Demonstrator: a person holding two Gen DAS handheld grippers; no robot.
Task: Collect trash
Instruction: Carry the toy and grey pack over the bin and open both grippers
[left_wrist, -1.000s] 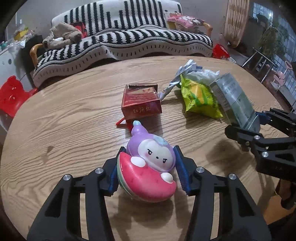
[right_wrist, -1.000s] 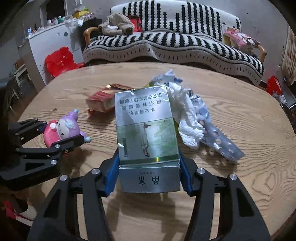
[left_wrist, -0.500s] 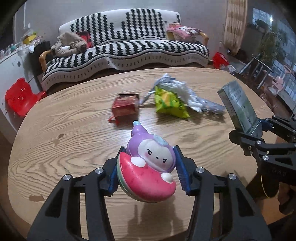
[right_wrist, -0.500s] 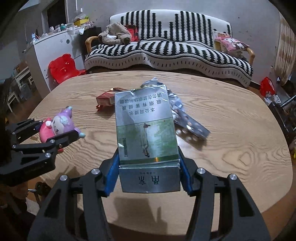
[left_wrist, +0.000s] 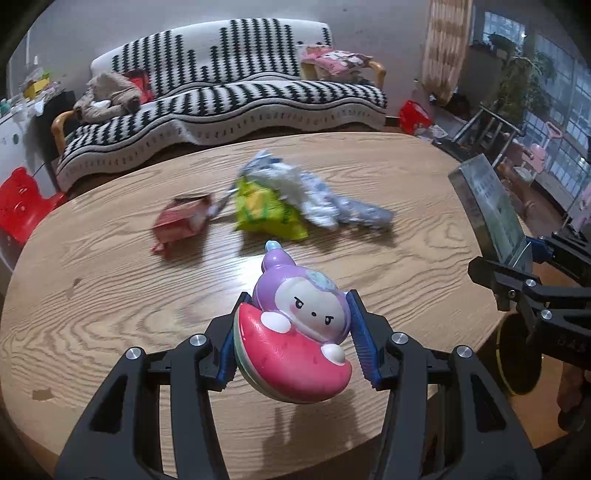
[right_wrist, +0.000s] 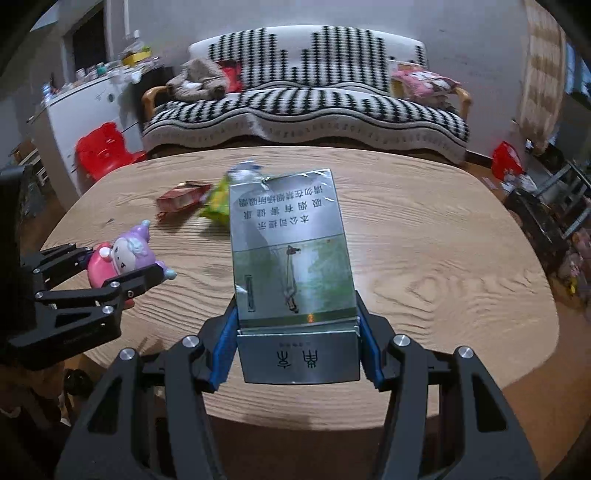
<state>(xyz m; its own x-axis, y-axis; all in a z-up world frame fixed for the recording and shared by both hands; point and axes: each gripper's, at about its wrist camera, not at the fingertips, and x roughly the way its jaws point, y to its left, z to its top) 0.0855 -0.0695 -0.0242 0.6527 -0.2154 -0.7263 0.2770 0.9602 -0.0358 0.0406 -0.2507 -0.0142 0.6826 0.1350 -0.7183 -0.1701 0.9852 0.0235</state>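
Note:
My left gripper (left_wrist: 295, 339) is shut on a squishy toy (left_wrist: 295, 332), a purple figure on a pink watermelon slice, held above the near edge of the round wooden table (left_wrist: 110, 295). My right gripper (right_wrist: 297, 343) is shut on a silver-green cigarette box (right_wrist: 291, 258), lifted over the table's near edge. Each gripper shows in the other's view: the toy (right_wrist: 122, 258) at left, the box (left_wrist: 487, 210) at right. On the table lie a red carton (left_wrist: 181, 221), a yellow-green snack bag (left_wrist: 266, 214) and crumpled white and silver wrappers (left_wrist: 325, 203).
Behind the table stands a black-and-white striped sofa (left_wrist: 229, 96) with clothes on it. A red plastic chair (left_wrist: 18, 199) is at the left, a white cabinet (right_wrist: 85, 110) beyond it. Metal stands and plants crowd the right side (left_wrist: 498, 122).
Both grippers have pulled back and up from the table with their objects still held. The trash pile now looks smaller and farther away, and the table's near edge has come into view.

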